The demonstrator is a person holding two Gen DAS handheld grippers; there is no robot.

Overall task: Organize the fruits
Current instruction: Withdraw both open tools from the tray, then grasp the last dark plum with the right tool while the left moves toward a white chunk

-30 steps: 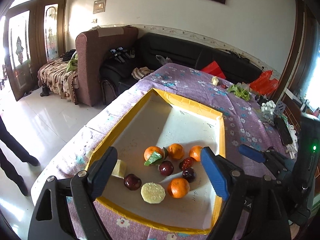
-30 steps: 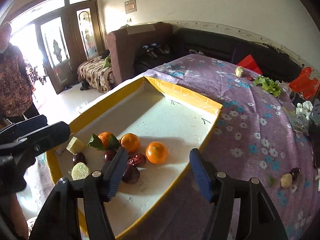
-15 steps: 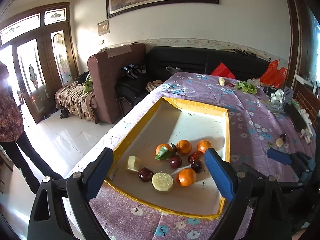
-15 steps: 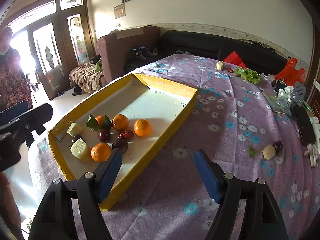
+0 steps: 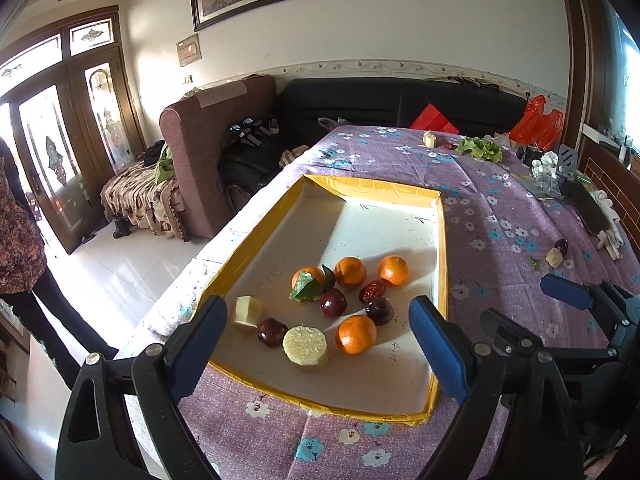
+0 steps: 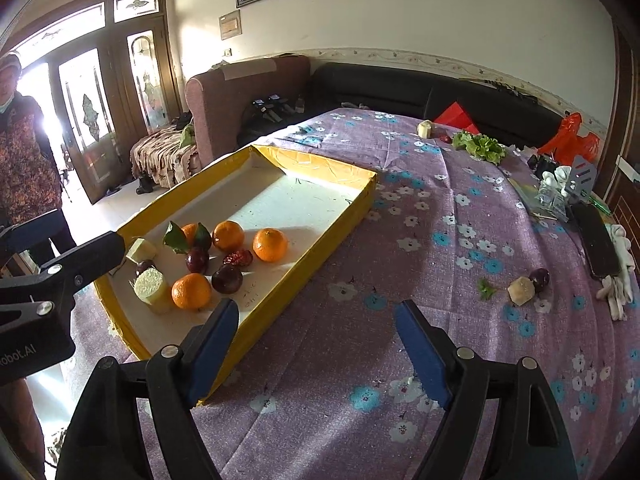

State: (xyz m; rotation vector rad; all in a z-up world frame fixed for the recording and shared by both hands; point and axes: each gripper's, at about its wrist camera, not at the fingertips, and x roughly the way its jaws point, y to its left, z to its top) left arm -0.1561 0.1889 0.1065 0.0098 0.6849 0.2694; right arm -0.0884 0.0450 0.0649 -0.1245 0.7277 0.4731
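A yellow-rimmed white tray (image 5: pixel 442 240) (image 6: pixel 340 216) lies on the purple flowered tablecloth. In it are several oranges (image 5: pixel 356 334) (image 6: pixel 270 244), dark red plums (image 5: pixel 333 303) (image 6: pixel 227 279), a red date (image 5: pixel 373 290) and pale cut pieces (image 5: pixel 306 348) (image 6: pixel 150 285). A loose plum (image 6: pixel 539 279) and a pale chunk (image 6: pixel 520 290) lie on the cloth at the right; they also show in the left wrist view (image 5: pixel 556 257). My left gripper (image 5: pixel 318 354) is open and empty above the tray's near end. My right gripper (image 6: pixel 316 354) is open and empty over the cloth, right of the tray.
Lettuce (image 6: pixel 480 145), a small pale cup (image 6: pixel 425 128), a red bag (image 6: pixel 570 140), a phone (image 6: pixel 596 240) and white gloves (image 6: pixel 618 280) sit along the far and right table edge. A sofa (image 5: pixel 380 100) is behind. A person (image 6: pixel 24 152) stands at left.
Both grippers have pulled back and risen away from the tray, so more of the table shows. The right gripper has shifted right, off the tray and over the cloth. Both stay open.
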